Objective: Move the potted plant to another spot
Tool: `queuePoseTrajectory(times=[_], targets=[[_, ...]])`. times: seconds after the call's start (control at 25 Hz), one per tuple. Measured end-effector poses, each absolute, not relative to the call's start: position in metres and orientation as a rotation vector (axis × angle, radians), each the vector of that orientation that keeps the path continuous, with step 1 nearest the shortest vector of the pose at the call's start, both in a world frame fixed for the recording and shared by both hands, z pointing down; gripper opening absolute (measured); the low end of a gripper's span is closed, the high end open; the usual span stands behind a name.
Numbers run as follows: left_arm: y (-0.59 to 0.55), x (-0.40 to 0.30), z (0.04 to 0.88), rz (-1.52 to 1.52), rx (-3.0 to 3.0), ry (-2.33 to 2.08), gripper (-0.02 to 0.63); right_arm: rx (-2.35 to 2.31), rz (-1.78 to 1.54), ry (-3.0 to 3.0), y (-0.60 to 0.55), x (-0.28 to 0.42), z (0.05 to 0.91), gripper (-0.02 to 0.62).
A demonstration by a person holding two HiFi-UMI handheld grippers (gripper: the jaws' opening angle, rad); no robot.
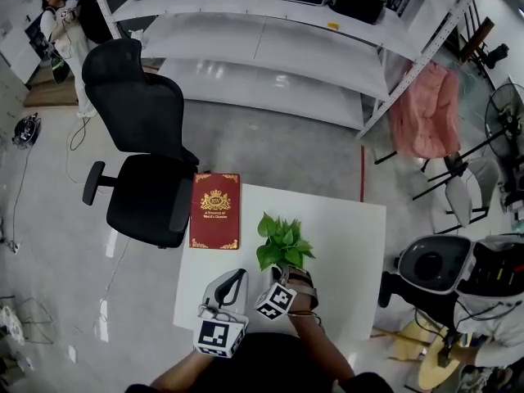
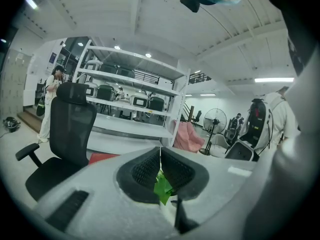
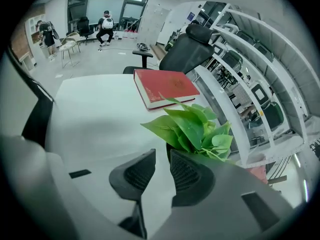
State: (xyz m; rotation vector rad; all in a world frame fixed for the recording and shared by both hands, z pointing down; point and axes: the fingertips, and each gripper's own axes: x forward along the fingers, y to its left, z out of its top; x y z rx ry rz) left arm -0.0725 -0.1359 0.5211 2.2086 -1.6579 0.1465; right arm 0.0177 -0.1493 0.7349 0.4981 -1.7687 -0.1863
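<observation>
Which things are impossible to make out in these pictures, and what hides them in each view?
- Pot of the potted plant: in the head view, leaves and the right gripper cover it; in the right gripper view, only a dark sliver shows behind the open jaws.
- Green leaf scrap at the left gripper: pinched or merely beyond its shut jaws, unclear.
- Gold print on the red book: too small, head view.

The left hand-held gripper (image 2: pixel 160 159) has its jaws pressed together — a green leaf (image 2: pixel 161 188) shows just below their tips.
</observation>
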Motion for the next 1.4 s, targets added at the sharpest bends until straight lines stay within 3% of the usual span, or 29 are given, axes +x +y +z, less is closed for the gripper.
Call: queuePoseTrajectory(times=[1.4], targets=[[-0.129,-0.086,0.526,0.151,2.164,-1.686,0.021,0.378,-0.46,-1.61,-0.171,0.027,0.761,0.052]])
